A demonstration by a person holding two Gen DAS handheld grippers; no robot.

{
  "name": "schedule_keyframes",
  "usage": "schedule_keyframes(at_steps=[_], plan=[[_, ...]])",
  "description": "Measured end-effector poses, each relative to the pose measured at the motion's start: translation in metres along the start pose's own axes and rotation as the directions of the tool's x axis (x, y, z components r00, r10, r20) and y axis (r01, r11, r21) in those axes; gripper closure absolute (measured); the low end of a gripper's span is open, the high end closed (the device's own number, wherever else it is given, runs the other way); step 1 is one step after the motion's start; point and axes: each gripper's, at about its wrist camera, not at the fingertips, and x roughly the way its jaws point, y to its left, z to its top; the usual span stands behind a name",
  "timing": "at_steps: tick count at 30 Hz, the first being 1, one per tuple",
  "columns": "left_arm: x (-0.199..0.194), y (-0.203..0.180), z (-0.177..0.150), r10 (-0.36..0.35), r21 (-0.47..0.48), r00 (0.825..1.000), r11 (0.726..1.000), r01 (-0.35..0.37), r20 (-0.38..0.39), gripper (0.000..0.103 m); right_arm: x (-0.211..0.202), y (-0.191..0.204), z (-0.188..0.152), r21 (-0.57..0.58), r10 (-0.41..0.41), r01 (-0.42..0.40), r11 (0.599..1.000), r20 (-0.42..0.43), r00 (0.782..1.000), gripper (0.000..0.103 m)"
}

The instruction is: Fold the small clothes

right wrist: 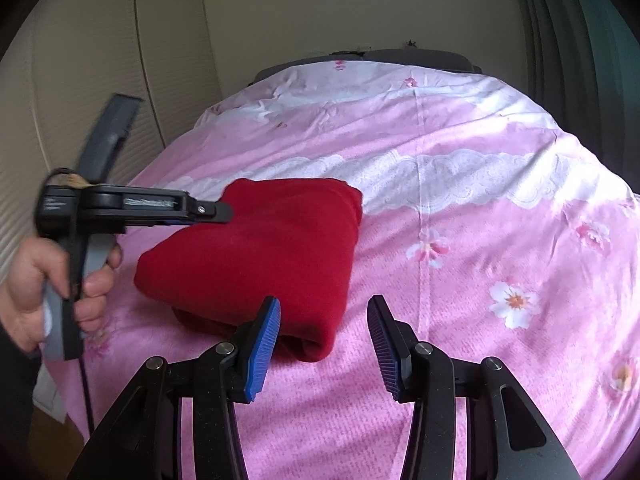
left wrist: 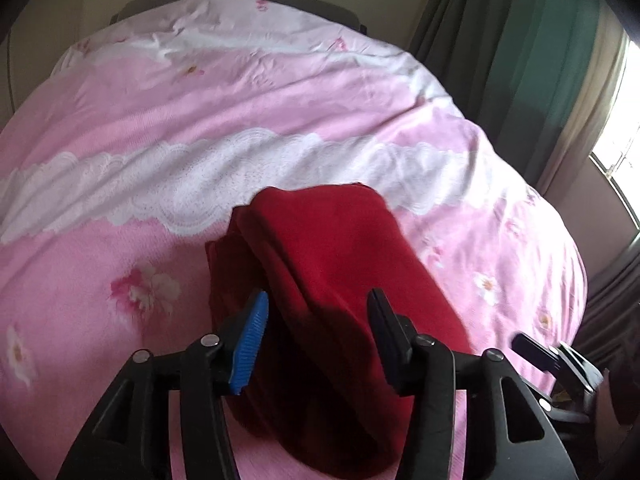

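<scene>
A red garment [left wrist: 320,264] lies folded in a thick bundle on the pink bed cover [left wrist: 200,100]; it also shows in the right wrist view [right wrist: 256,248]. My left gripper [left wrist: 318,312] is open and empty, hovering just above the bundle's near part. In the right wrist view the left gripper [right wrist: 216,212] is seen side-on over the garment's left part, held by a hand [right wrist: 40,292]. My right gripper [right wrist: 324,320] is open and empty, at the garment's near right corner, above the cover.
The pink floral bed cover [right wrist: 480,240] with a white lace band fills both views. Green curtains [left wrist: 520,60] and a bright window [left wrist: 616,140] are to the right. A beige wardrobe [right wrist: 100,80] stands to the left. The right gripper's tip [left wrist: 532,350] shows at the lower right.
</scene>
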Motion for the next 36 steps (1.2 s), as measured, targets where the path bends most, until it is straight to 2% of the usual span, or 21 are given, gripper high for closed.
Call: schedule_keyframes(at_steps=[2, 5, 7, 9, 12, 16, 21, 30, 33, 36], plan=[[-0.009, -0.007, -0.009, -0.009, -0.006, 1.000, 1.000, 0.009, -0.007, 0.049, -0.001, 0.000, -0.001, -0.005, 0.004, -0.004, 1.000, -0.002, 1.000, 0.057], [-0.005, -0.015, -0.021, 0.011, -0.012, 0.998, 1.000, -0.012, -0.056, 0.050, -0.003, -0.002, -0.001, 0.004, 0.008, -0.008, 1.000, -0.003, 1.000, 0.057], [-0.001, -0.013, -0.029, 0.022, -0.029, 0.997, 0.999, -0.024, -0.073, 0.057, -0.005, -0.002, -0.001, 0.011, 0.010, -0.010, 1.000, -0.001, 1.000, 0.057], [0.002, -0.007, -0.035, -0.003, -0.061, 0.996, 0.998, -0.002, -0.086, 0.079, -0.008, -0.003, 0.000, 0.008, 0.008, -0.008, 1.000, 0.004, 1.000, 0.057], [-0.005, -0.008, -0.044, 0.010, -0.055, 0.998, 0.998, -0.013, -0.060, 0.084, -0.012, -0.004, 0.000, -0.005, 0.001, -0.001, 1.000, 0.010, 1.000, 0.057], [-0.012, 0.001, -0.058, 0.076, -0.073, 0.997, 0.994, -0.078, -0.032, 0.084, -0.012, -0.010, 0.000, 0.010, -0.001, 0.001, 1.000, 0.008, 1.000, 0.057], [0.009, 0.027, -0.076, 0.090, -0.132, 0.994, 0.987, -0.096, -0.054, 0.084, -0.004, -0.011, -0.005, 0.015, -0.001, 0.001, 1.000, -0.012, 1.000, 0.057], [0.006, 0.017, -0.060, 0.118, -0.080, 0.993, 0.990, -0.118, -0.007, 0.083, 0.021, 0.016, -0.006, -0.050, 0.053, -0.055, 0.997, -0.048, 0.997, 0.057], [0.013, 0.020, -0.060, 0.125, -0.071, 0.992, 0.989, -0.126, -0.009, 0.076, 0.031, 0.018, -0.008, -0.069, 0.032, -0.036, 0.997, -0.067, 0.997, 0.057], [0.023, 0.025, -0.065, 0.121, -0.073, 0.993, 0.990, -0.122, -0.015, 0.071, 0.045, 0.015, -0.012, -0.084, -0.020, 0.010, 0.996, -0.111, 0.994, 0.046]])
